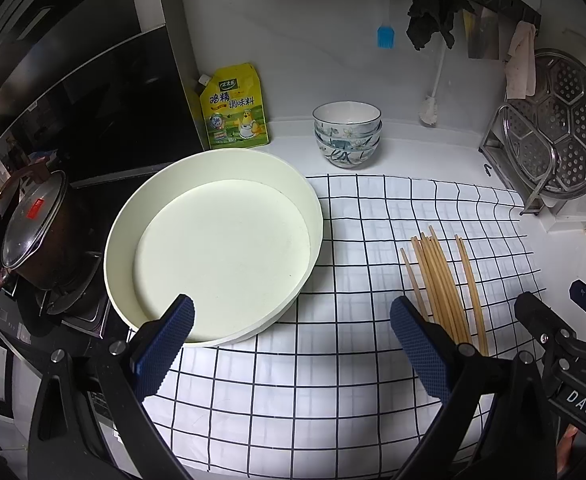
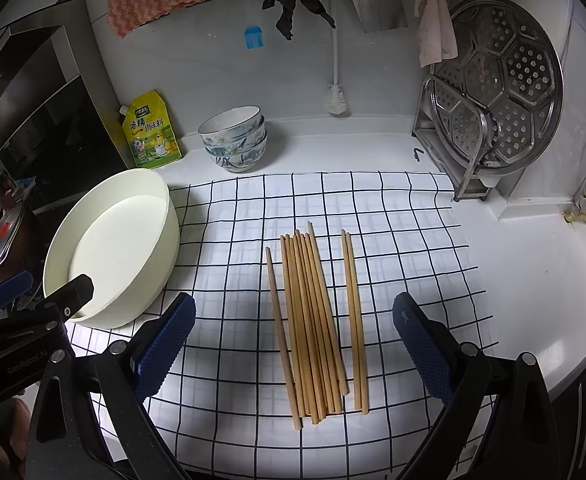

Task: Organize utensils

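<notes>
Chopsticks [image 2: 313, 320] loose on checked cloth [image 2: 393, 240] between cream tray [image 2: 173, 224] and steamer rack [image 2: 493, 80], both tongs [image 1: 291, 340] [image 2: 293, 344] wide, empty.

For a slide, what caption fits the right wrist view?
Open right tongs hover over wooden chopsticks on a checked cloth, beside an empty white basin.

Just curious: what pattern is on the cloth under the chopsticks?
White cloth with a dark grid of thin lines; clearest in the right wrist view.

Open cloth [image 2: 393, 240] surrounds the chopsticks [image 2: 313, 320] — unobstructed from above. Basin [image 2: 133, 240] blocks the left; rack [image 2: 473, 152] stands far right — bowls [image 2: 235, 140] behind.
</notes>
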`<state>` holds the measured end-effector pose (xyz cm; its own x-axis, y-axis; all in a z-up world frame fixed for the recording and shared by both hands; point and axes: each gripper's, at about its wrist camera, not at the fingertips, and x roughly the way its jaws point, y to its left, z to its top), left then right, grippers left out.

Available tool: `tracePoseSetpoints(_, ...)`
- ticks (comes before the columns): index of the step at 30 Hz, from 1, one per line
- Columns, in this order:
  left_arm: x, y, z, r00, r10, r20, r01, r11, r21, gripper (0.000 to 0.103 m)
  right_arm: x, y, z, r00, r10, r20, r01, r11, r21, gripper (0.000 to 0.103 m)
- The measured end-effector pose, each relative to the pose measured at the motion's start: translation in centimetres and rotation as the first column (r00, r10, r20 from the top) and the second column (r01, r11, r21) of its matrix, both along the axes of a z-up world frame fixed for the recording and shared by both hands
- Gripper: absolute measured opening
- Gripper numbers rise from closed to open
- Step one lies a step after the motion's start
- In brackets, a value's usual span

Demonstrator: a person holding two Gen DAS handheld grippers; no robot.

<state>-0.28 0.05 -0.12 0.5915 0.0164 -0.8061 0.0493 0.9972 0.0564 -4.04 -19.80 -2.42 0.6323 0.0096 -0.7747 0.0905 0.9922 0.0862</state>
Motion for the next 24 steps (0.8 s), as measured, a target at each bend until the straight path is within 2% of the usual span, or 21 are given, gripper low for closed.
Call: tracePoseSetpoints(24,-0.18,0.05,-0.02,1.000,0.000,0.002,0.000,1.000,0.000,0.097,-0.27,0.01,0.11,1.000,0.001,-0.001,-0.001,1.000,0.000,0.094)
